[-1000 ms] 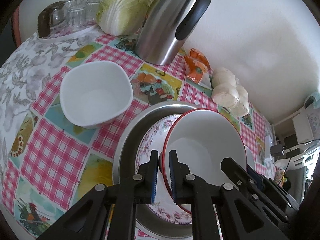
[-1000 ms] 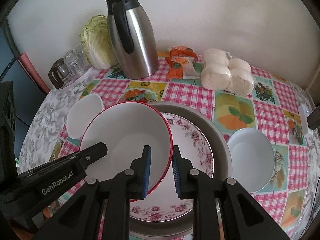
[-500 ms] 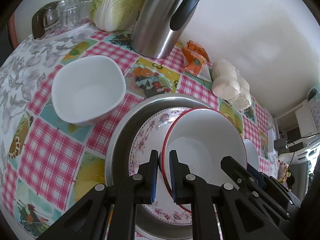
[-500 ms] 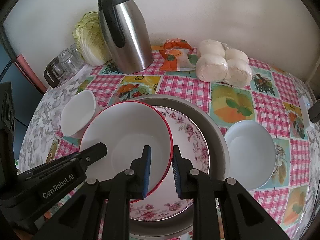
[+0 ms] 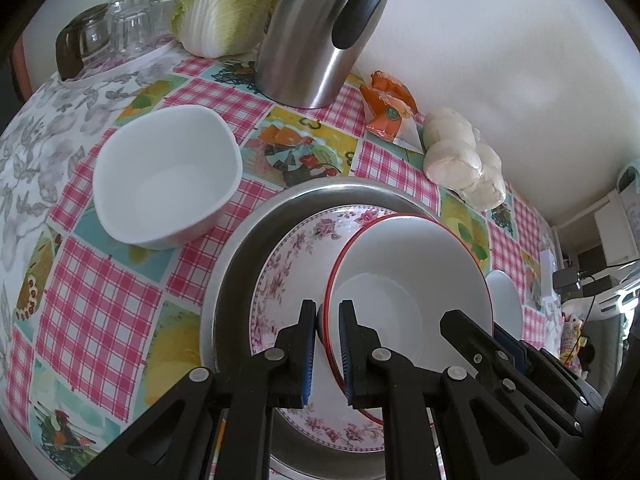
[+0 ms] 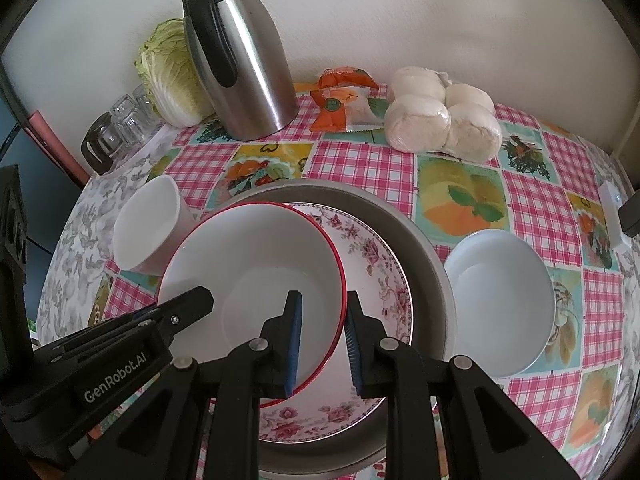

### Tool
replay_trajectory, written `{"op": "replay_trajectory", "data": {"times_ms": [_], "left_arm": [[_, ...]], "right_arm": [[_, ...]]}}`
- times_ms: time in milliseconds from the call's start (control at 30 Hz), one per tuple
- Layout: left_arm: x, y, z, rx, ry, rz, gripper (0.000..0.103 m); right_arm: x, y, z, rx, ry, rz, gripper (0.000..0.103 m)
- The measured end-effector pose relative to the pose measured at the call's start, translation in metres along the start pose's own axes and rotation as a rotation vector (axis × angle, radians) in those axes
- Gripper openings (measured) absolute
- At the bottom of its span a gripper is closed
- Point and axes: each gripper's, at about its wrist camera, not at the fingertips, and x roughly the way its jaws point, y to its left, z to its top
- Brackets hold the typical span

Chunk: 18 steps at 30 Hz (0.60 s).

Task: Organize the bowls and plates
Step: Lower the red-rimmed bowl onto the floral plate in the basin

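Change since a second ago: the red-rimmed bowl sits further over the floral plate and the steel tray; the jug, cabbage and square bowl have slid up and outward in both views; both grips are unchanged.
Left claw: pinched nearly shut on the red-rimmed bowl's left rim, blue pads on either side of the wall.
Right claw: narrowly parted, straddling the bowl's right rim, one pad inside and one outside; both pads look pressed to the wall.
Bowl position: held between the two claws, above the floral plate, which lies in the steel tray on the worktop.
Bowl orientation: mouth up, tilted a little; being round, it has no long axis, and the line from grip to grip runs across the views.
Square white bowl: on the worktop just left of the tray, apart from it.
Round white bowl: on the worktop just right of the tray.
Back of worktop: steel jug, cabbage, upturned glasses, orange packet, wrapped white buns.
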Motion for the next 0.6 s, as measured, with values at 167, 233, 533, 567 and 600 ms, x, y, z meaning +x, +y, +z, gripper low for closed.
{"op": "replay_trajectory", "data": {"times_ms": [167,233,533,567,600], "left_arm": [[0.003,0.0,-0.0011,0.005,0.01,0.007,0.013],[0.0046,0.0002,-0.0016,0.006,0.016,0.011,0.013],[0.0068,0.0004,-0.0021,0.013,0.024,0.012,0.014],[0.0069,0.0006,-0.0021,0.012,0.024,0.011,0.014],[0.007,0.0009,-0.002,0.012,0.026,0.009,0.014]], "right_arm": [[0.0034,-0.001,-0.0014,0.003,0.014,-0.001,0.023],[0.0044,-0.0014,-0.0016,0.003,0.018,-0.001,0.023],[0.0068,-0.0015,-0.0017,-0.005,0.024,-0.004,0.024],[0.0068,-0.0013,-0.0018,-0.006,0.025,-0.005,0.024],[0.0068,-0.0012,-0.0019,-0.007,0.025,-0.005,0.024]]}}
